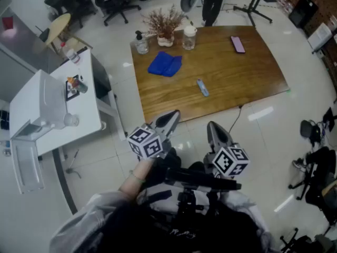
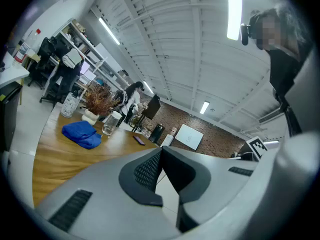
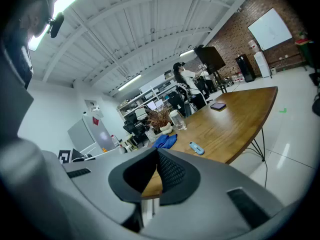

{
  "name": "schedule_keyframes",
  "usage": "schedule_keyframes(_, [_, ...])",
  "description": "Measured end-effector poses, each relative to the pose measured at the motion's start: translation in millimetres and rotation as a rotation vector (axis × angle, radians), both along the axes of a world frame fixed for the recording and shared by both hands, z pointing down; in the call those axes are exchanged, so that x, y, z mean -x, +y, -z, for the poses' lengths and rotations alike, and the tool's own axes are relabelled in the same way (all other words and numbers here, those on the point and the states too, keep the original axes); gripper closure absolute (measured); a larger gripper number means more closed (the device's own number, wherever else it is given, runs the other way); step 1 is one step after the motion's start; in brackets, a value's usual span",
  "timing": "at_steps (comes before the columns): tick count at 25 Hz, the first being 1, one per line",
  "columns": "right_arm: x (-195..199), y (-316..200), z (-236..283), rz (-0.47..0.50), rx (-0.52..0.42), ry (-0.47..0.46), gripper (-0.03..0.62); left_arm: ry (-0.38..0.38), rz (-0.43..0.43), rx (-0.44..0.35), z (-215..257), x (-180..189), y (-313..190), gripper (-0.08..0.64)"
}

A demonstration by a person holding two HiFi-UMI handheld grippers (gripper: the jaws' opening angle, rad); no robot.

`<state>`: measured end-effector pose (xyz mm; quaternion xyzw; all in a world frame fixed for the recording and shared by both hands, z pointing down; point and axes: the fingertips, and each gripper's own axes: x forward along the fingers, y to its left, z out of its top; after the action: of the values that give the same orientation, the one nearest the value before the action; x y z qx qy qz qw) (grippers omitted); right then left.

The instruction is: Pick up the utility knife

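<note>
Utility knife: a small pale-blue knife lying flat on the bare wood of the table, near the middle of the top and closer to the near edge than to the far one. Nothing touches it.
Neighbours: the blue cloth lies up and to the left of it and the phone far off towards the back right, both well apart from it.
Long axis: in the head view it runs roughly away from the person, with the near end swung a little to the right.
Left gripper: jaws pressed together at the tips with nothing between them, as its own view shows. It hangs over the floor, short of the table's near edge.
Right gripper: jaws likewise pressed together and empty, also short of the table edge.
Direction to the knife: ahead of both grippers, across the near edge, and sideways between the two (somewhat closer to the right one's line).
Nearer hand: my judgement is the right. Its view has the knife just right of the jaw tips, while the left gripper view does not show the knife at all.
Next move: probably to spread the right jaws, reach forward over the edge and close across the knife's narrow width.
</note>
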<state>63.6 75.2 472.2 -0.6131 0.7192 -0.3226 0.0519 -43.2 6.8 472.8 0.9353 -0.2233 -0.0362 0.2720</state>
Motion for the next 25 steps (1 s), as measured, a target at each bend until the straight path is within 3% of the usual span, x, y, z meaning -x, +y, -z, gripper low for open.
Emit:
schedule_keyframes(7, [0.2,-27.6,-9.7,0.011,0.035,0.003,0.575,-0.003,-0.001,0.046,-13.6,-1.8,-35.3,0.554])
schedule_keyframes(13, [-13.0,-57.0,-28.9,0.067,0.091,0.041,0.511,0.0,0.029,0.092,-25.1,-11.7,-62.3,0.554])
schedule_keyframes(20, [-43.6,-120.9,-55.3,0.196,0.11,0.301,0.48,-0.01,0.111,0.137,-40.5,-34.4,-108.3,0.554])
schedule_keyframes(25, [-54.7,-167.7,-87.8,0.298,0.162,0.379,0.434,-0.039,0.16,0.156,-53.9,-49.6,-131.0,0.554])
